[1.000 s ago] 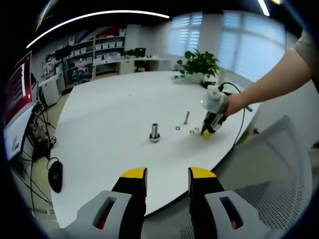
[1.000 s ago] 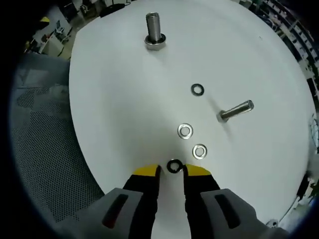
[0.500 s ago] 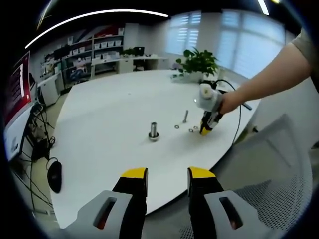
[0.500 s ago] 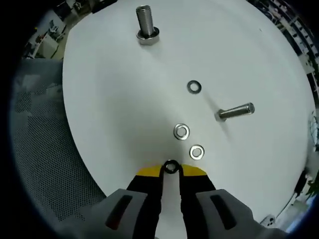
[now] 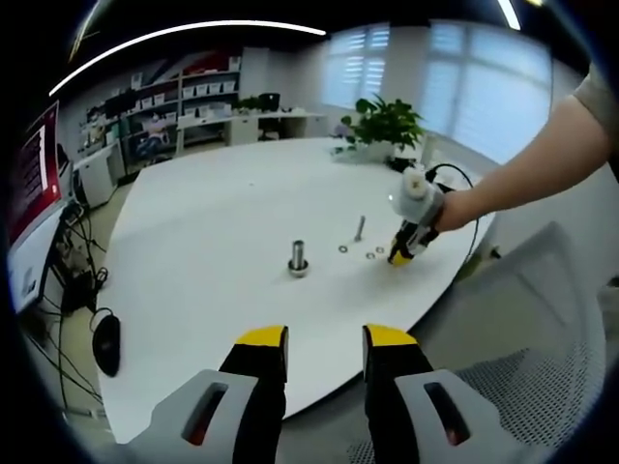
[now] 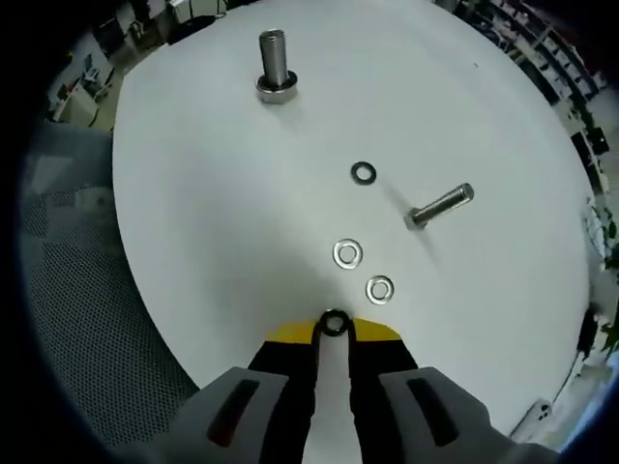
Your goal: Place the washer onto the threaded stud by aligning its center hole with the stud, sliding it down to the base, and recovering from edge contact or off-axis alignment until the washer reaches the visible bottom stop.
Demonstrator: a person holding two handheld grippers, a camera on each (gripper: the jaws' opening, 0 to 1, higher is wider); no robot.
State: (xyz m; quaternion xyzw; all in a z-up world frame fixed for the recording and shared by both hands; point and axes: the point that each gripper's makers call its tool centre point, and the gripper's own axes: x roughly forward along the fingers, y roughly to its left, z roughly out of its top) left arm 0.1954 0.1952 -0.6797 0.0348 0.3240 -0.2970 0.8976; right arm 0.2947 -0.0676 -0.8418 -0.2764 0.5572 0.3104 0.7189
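A threaded stud (image 6: 274, 64) stands upright on its nut base at the far side of the white table (image 6: 193, 193); in the left gripper view the stud (image 5: 298, 258) sits mid-table. My right gripper (image 6: 334, 327) is shut on a dark washer (image 6: 335, 322) held at its yellow tips, just above the table. In the left gripper view the right gripper (image 5: 402, 253) hangs over the table's right part, held by a person's hand. My left gripper (image 5: 324, 340) stands open before the table's near edge, nothing between its fingers.
Three loose washers (image 6: 348, 254) (image 6: 379, 288) (image 6: 364, 173) and a bolt lying on its side (image 6: 440, 206) rest between the right gripper and the stud. A mesh chair (image 5: 542, 348) stands at the right, a potted plant (image 5: 387, 126) at the table's far edge, cables and a mouse (image 5: 104, 338) at the left.
The right gripper closed on the dark washer and lifted it a little off the table. The left gripper stayed open and nearly still.
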